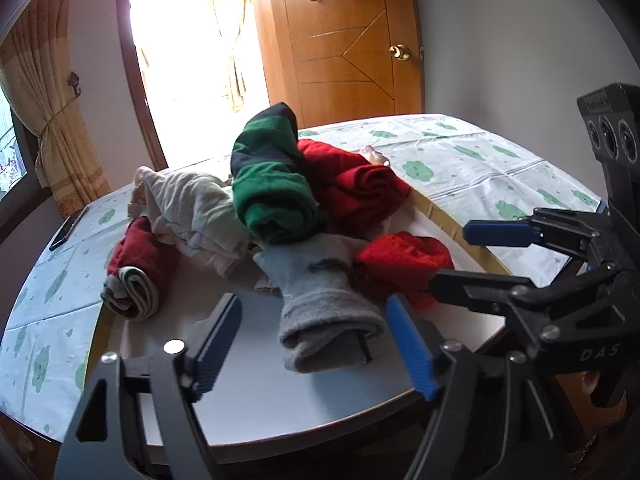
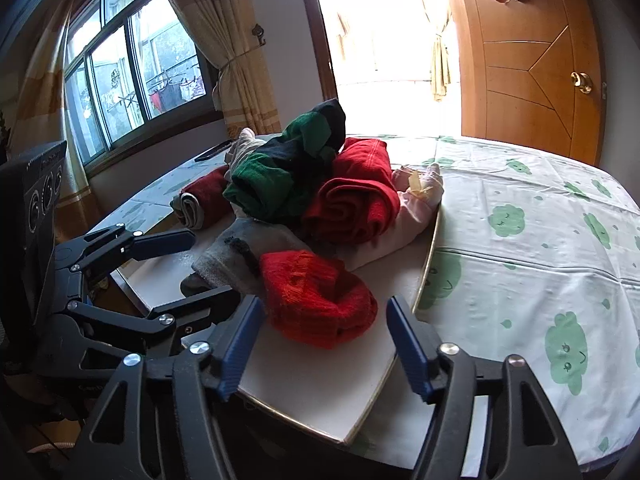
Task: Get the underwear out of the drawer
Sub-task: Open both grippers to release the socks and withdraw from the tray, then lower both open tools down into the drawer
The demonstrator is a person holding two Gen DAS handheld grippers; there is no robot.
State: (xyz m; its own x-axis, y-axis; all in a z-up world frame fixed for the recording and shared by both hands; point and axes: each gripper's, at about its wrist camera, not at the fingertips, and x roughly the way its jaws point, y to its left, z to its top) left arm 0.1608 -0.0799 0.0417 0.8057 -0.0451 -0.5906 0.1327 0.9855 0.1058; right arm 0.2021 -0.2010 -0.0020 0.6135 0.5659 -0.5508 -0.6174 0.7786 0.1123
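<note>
Left gripper (image 1: 316,344) stands released around the near grey rolled knit garment (image 1: 328,320) (pads clear of it); right gripper (image 2: 324,344) released before the orange-red knit roll (image 2: 316,296). Farther back, green-and-black (image 1: 272,184) and red rolled underwear (image 2: 352,204) pile on the white board (image 2: 308,384).

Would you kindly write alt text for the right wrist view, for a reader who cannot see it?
The open right gripper frames a rolled red garment on a white board, pads clear of it. Behind lies a pile of rolled clothes, green and red. The open left gripper enters at left.
</note>
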